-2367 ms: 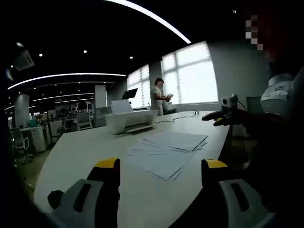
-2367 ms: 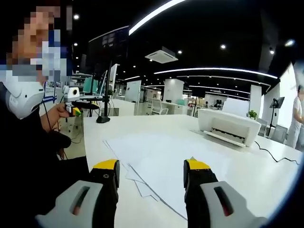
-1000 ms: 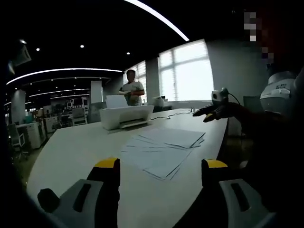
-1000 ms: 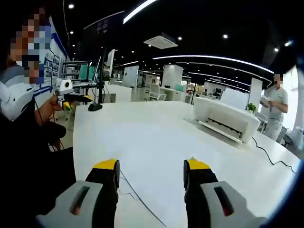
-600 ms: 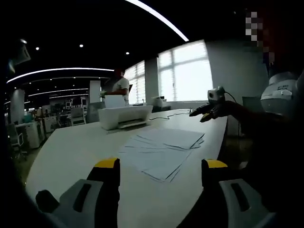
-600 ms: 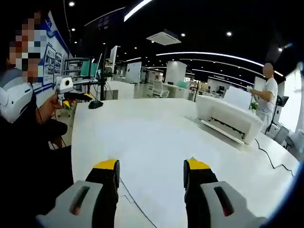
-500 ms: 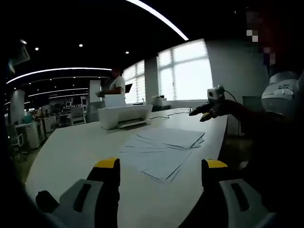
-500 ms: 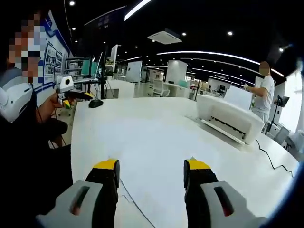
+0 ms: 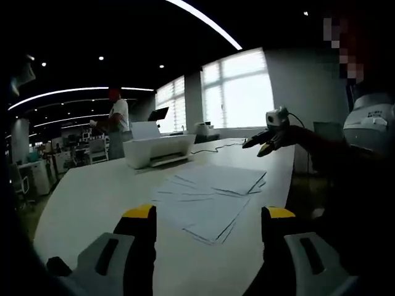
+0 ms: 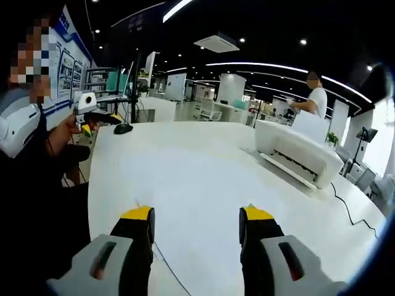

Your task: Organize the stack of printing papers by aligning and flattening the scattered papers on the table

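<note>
Several white printing papers (image 9: 207, 197) lie fanned out and overlapping on the white table (image 9: 92, 197), just ahead of my left gripper (image 9: 210, 213). Its yellow-tipped jaws stand wide apart above the table's near edge with nothing between them. A hand holds my right gripper (image 9: 264, 132) in the air beyond the papers' right side. In the right gripper view, my right gripper (image 10: 196, 216) is open and empty over the table, with only a paper edge (image 10: 165, 271) showing low between its jaws. My left gripper (image 10: 92, 117) is seen at the far left in a hand.
A white printer (image 9: 157, 150) (image 10: 299, 154) stands on the table beyond the papers, with a black cable (image 10: 349, 209) trailing from it. A dark mouse (image 10: 123, 128) lies near the table's far left corner. A person (image 9: 116, 123) stands behind the printer.
The right gripper's view has swung up off the papers toward the far table. The background person has walked from the window side to behind the printer. The papers have not moved.
</note>
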{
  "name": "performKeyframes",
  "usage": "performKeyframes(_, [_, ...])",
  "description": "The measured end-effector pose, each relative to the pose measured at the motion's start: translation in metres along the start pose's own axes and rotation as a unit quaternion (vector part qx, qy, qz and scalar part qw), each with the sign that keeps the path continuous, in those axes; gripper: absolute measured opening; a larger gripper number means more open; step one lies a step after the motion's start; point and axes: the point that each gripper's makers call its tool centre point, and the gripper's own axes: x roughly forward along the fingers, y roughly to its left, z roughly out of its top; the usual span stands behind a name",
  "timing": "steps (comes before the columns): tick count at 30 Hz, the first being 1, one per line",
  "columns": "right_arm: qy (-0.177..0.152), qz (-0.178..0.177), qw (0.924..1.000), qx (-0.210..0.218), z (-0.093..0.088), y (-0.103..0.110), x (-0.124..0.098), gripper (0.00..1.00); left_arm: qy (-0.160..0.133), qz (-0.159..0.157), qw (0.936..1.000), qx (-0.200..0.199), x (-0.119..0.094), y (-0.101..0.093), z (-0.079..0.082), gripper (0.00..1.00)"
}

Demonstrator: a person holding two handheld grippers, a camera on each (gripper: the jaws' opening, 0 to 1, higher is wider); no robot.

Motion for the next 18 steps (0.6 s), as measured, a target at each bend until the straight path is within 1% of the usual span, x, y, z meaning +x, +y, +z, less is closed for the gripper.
performKeyframes(6, [0.01, 0.005, 0.9999, -0.005, 0.0, -0.003, 0.004, 0.51, 0.015, -0.003, 0.9999, 0.002, 0.01, 0.002, 0.0, 0.72])
performKeyframes(10, [0.012, 0.01, 0.9999, -0.004, 0.0, -0.004, 0.007, 0.51, 0.024, -0.007, 0.9997, -0.008, 0.016, 0.004, 0.0, 0.73])
performKeyframes(16, [0.016, 0.012, 0.9998, 0.002, -0.002, -0.01, 0.009, 0.51, 0.049, -0.007, 0.9988, 0.0, 0.025, 0.008, -0.005, 0.72])
performKeyframes(18, [0.016, 0.012, 0.9998, 0.003, -0.001, -0.011, 0.009, 0.51, 0.052, -0.01, 0.9986, -0.003, 0.027, 0.008, -0.006, 0.71])
